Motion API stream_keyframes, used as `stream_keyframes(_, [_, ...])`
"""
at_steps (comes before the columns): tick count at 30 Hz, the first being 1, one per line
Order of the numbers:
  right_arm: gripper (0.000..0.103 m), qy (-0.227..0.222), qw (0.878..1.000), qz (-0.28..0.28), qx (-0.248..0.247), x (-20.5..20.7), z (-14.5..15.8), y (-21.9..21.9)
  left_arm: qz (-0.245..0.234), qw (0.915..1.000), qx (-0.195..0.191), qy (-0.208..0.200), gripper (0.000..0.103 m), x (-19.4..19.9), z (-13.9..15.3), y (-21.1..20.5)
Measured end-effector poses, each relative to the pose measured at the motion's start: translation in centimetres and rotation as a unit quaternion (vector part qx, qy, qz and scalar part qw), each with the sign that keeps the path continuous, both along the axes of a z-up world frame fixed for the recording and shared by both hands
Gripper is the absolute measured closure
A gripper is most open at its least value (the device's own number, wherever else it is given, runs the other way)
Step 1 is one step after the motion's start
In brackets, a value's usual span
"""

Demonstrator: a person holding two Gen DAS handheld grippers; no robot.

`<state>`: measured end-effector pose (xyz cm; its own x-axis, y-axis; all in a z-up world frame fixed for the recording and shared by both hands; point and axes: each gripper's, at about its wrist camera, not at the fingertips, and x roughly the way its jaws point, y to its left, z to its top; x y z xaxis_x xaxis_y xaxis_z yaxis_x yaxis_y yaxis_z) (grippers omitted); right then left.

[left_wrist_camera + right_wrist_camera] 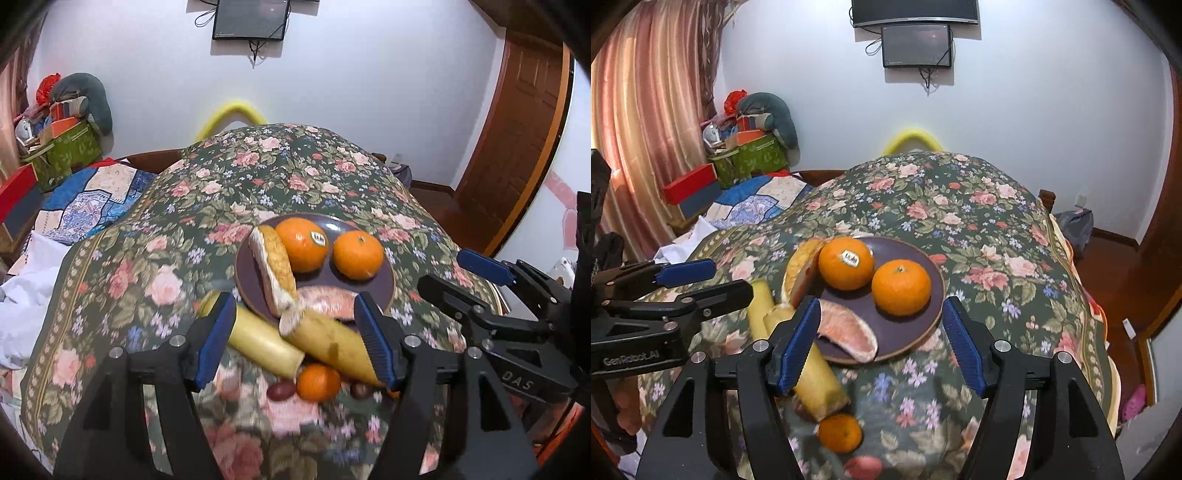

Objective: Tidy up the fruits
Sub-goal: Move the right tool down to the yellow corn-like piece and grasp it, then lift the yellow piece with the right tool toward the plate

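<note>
A dark purple plate (386, 278) (923, 325) sits on the floral cloth. On it are two oranges (302, 243) (357, 254) (846, 263) (900, 287), a peeled pomelo segment (325, 303) (849, 334) and a pomelo wedge with rind (274, 271) (801, 271). Two yellow pomelo rind pieces (258, 343) (332, 349) (816, 384) lie in front of the plate, with a small mandarin (318, 382) (839, 432) and dark grapes (281, 390). My left gripper (297, 341) is open above the rind pieces. My right gripper (881, 347) is open over the plate's near edge.
The floral cloth (280, 177) (979, 221) covers a raised surface that drops away at the right. Bedding and boxes (66, 155) are piled at the left. A wooden door (517, 147) stands at the right. Each gripper shows in the other's view (491, 295) (665, 291).
</note>
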<state>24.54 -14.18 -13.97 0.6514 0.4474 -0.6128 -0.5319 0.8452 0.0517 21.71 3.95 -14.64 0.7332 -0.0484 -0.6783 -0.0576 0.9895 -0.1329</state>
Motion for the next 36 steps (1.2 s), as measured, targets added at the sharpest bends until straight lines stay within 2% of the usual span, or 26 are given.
stream_keyframes(8, [0.038, 0.016, 1.0, 0.007, -0.014, -1.7, -1.5, 0.2, 0.004, 0.9999, -0.001, 0.017, 0.035, -2.9, -1.4, -0.1])
stream_keyframes(16, [0.039, 0.04, 0.998, 0.036, -0.033, -1.9, -4.1, 1.9, 0.009, 0.9991, 0.0, 0.042, 0.035, -3.1, -4.0, 0.2])
stream_keyframes(18, [0.043, 0.047, 0.997, 0.047, -0.033, -1.8, -4.6, 2.6, 0.014, 0.9989, 0.001, 0.046, 0.035, -3.2, -4.5, 0.6])
stream_keyframes(21, [0.056, 0.064, 0.995, 0.068, -0.038, -1.5, -5.5, 3.6, 0.025, 0.9986, -0.002, 0.046, 0.035, -3.1, -4.8, 1.5])
stream_keyframes(32, [0.059, 0.086, 0.99, 0.105, -0.037, -0.8, -6.4, 4.5, 0.032, 0.9983, -0.012, 0.047, 0.035, -2.5, -5.5, 2.2])
stream_keyframes(36, [0.064, 0.08, 0.99, 0.109, -0.041, -0.9, -6.2, 4.6, 0.028, 0.9984, -0.012, 0.047, 0.035, -2.4, -5.4, 1.8])
